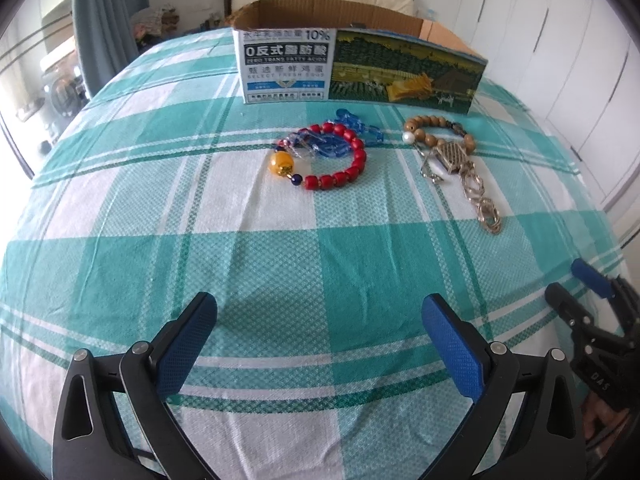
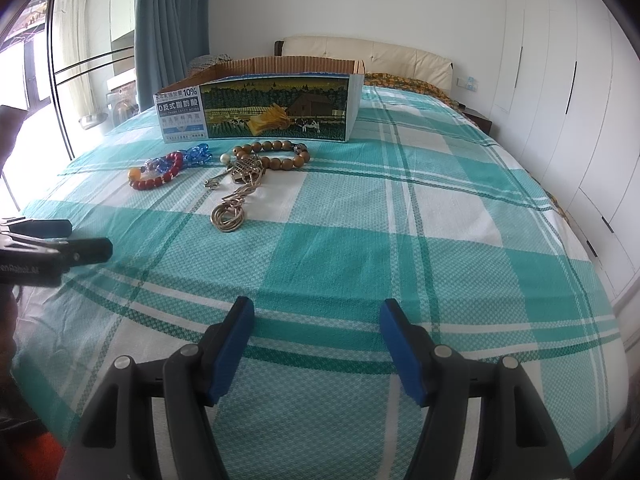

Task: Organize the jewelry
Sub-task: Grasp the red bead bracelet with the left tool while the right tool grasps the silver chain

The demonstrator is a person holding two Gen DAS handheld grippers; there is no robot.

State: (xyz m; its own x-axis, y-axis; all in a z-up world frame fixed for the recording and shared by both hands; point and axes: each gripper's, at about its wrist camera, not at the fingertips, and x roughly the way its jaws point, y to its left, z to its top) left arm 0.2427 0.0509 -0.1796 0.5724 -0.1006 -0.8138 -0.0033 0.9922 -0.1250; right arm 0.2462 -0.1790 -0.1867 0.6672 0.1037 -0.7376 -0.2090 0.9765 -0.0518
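Observation:
A red bead bracelet (image 1: 340, 168) (image 2: 158, 178) with an amber bead lies on the checked bedspread (image 1: 280, 264), overlapping a blue plastic chain (image 1: 348, 128) (image 2: 198, 154). To its right lie a brown wooden bead bracelet (image 1: 434, 128) (image 2: 280, 152) and a gold chain with a pendant (image 1: 476, 196) (image 2: 240, 192). Behind them stands an open printed cardboard box (image 1: 360, 66) (image 2: 256, 110). My left gripper (image 1: 320, 316) is open and empty, well short of the jewelry. My right gripper (image 2: 316, 316) is open and empty too, nearer the front edge; it also shows at the left wrist view's right edge.
White wardrobe doors (image 2: 560, 100) run along the right of the bed. A cream headboard (image 2: 360, 52) stands behind the box. Blue curtains (image 2: 172, 20) and a window are at the left. The bedspread (image 2: 400, 240) spreads wide between the grippers and the jewelry.

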